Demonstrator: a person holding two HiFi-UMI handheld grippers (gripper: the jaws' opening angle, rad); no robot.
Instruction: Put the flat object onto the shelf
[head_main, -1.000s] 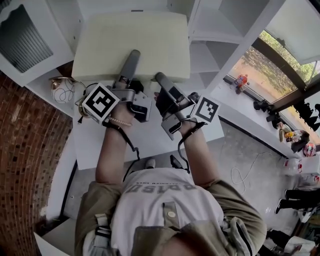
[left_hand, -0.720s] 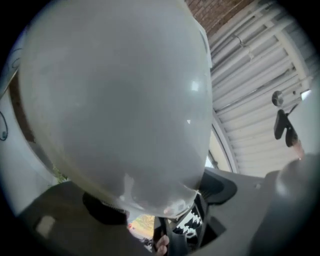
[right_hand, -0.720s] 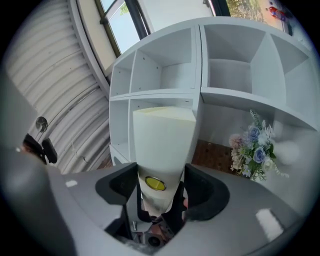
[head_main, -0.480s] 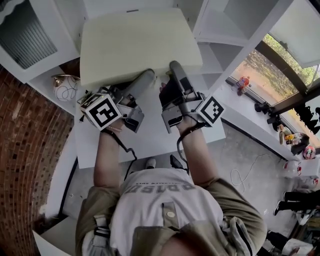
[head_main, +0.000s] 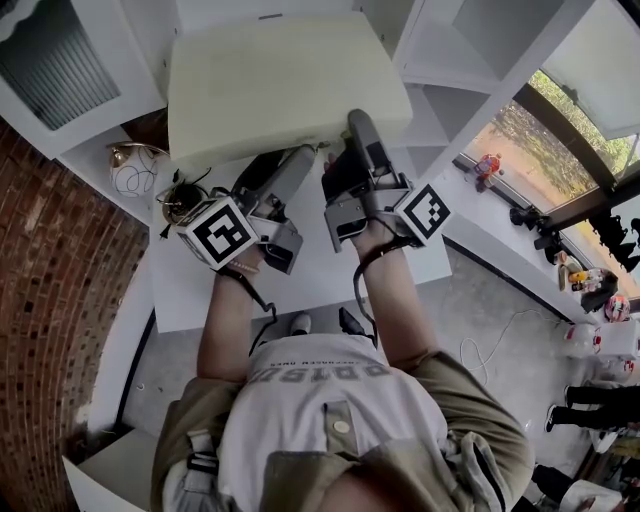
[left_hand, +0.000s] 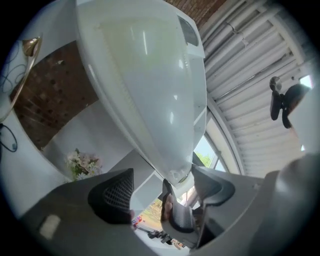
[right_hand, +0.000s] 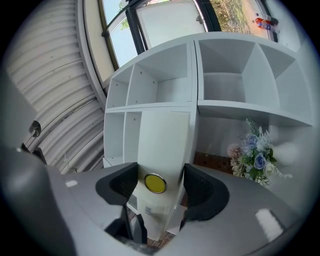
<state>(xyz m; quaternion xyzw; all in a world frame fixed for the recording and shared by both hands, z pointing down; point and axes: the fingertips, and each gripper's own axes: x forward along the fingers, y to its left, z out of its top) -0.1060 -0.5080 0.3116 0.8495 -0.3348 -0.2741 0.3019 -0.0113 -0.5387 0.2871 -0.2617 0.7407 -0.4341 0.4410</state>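
The right gripper (right_hand: 158, 190) is pinching the board (right_hand: 162, 135) by its yellow sticker (right_hand: 155, 183). The left gripper (left_hand: 162, 192), now drawn back, is narrowing its spread fingers (left_hand: 116, 194) around the board's near corner.

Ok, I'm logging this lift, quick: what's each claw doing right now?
Left claw: open, jaws just closed in slightly, corner of the flat panel between them, ungripped.
Right claw: shut on the flat panel.
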